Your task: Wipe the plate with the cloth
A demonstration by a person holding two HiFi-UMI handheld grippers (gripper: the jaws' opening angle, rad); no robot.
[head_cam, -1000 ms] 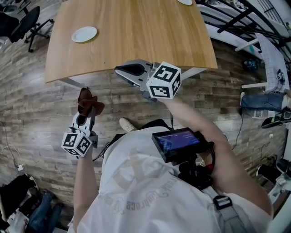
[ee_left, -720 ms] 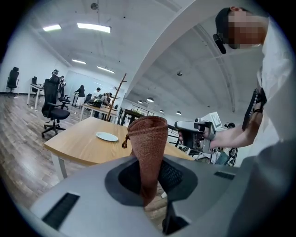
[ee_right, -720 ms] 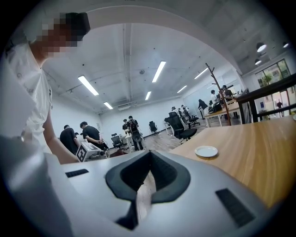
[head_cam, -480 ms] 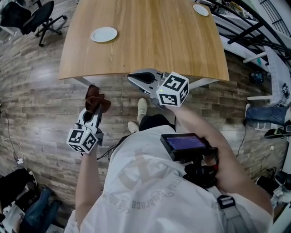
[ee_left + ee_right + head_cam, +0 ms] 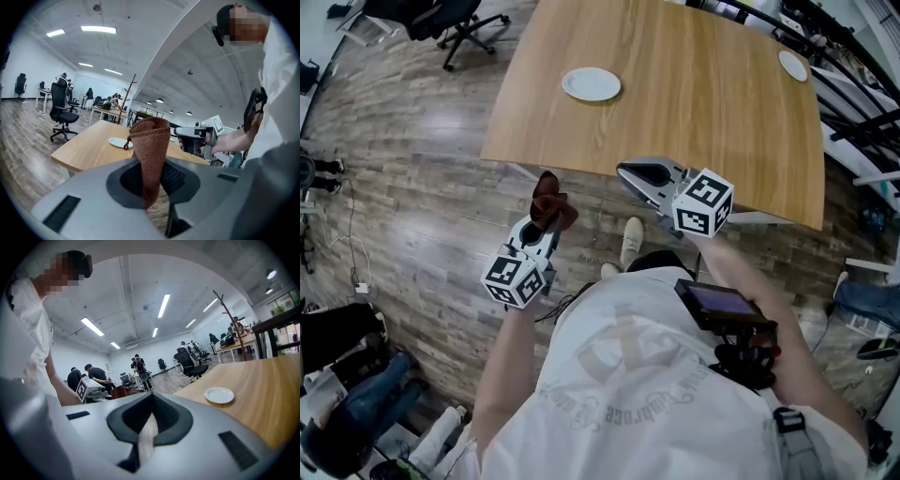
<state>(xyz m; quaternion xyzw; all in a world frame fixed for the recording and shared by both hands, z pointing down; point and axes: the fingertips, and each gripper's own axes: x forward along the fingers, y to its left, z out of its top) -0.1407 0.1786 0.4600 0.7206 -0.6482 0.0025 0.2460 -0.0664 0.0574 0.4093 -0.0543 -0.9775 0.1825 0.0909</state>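
Left claw (image 5: 539, 230) grips a rust-brown woven cloth (image 5: 549, 199), bunched and standing upright. Right claw (image 5: 642, 174) is closed and empty. A plain white plate (image 5: 592, 83) sits on the counter (image 5: 694, 112), at 11 o'clock from the right claw.

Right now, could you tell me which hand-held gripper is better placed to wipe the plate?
Left: the left hand-held gripper is shut on the cloth; the right hand-held gripper holds nothing.

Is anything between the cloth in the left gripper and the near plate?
Nothing visible. The left gripper holds the cloth over the floor, short of the table edge; the near plate lies on bare wood beyond. The right gripper is off to the side.
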